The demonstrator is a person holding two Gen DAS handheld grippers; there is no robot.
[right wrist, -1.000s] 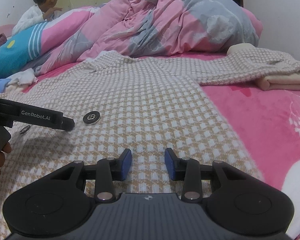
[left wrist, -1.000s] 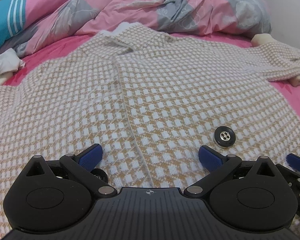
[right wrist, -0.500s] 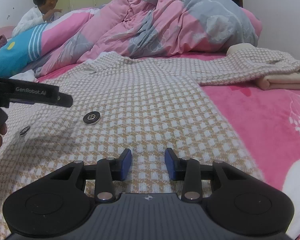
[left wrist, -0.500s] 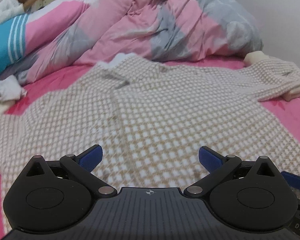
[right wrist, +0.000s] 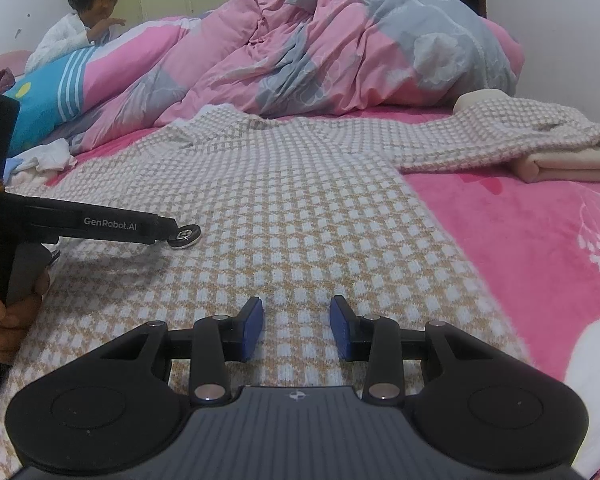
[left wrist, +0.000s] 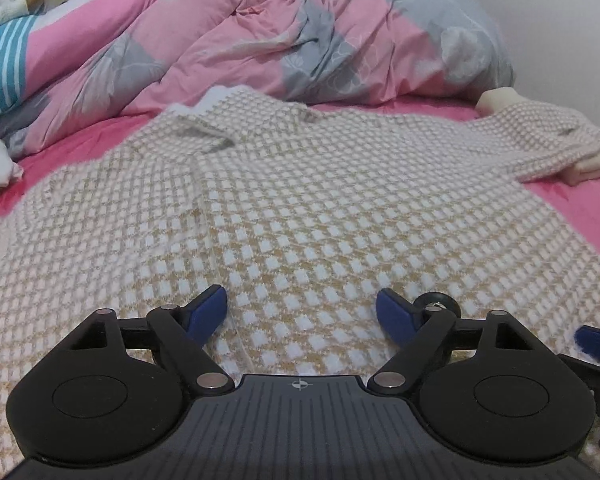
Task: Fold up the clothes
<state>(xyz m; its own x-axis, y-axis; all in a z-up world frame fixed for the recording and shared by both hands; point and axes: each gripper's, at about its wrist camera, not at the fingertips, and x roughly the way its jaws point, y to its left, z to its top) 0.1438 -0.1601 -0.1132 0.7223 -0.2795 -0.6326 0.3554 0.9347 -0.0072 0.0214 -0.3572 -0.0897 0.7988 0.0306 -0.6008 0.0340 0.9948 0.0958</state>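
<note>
A beige-and-white checked knit cardigan [left wrist: 300, 208] lies spread flat on the pink bed, collar toward the far side. My left gripper [left wrist: 302, 312] hovers low over its front near the placket. Its jaws are closing with only flat fabric between them, not pinched. A dark button [left wrist: 436, 302] peeks out behind its right finger. In the right wrist view, the left gripper [right wrist: 172, 226] has its tip beside that button [right wrist: 185, 234]. My right gripper [right wrist: 297, 320] stands partly open over the cardigan's near edge [right wrist: 300, 240], with nothing clamped.
A crumpled pink and grey duvet [right wrist: 340, 48] fills the far side of the bed. A folded cream cloth [right wrist: 564, 160] lies under the right sleeve. White cloths [right wrist: 44, 156] sit at the left. A person [right wrist: 80, 24] is at the far left. Bare pink sheet [right wrist: 520, 248] lies right of the cardigan.
My left gripper lifted off the cardigan, then came back down with its tip by the button, and its jaws narrowed. The right gripper stayed still.
</note>
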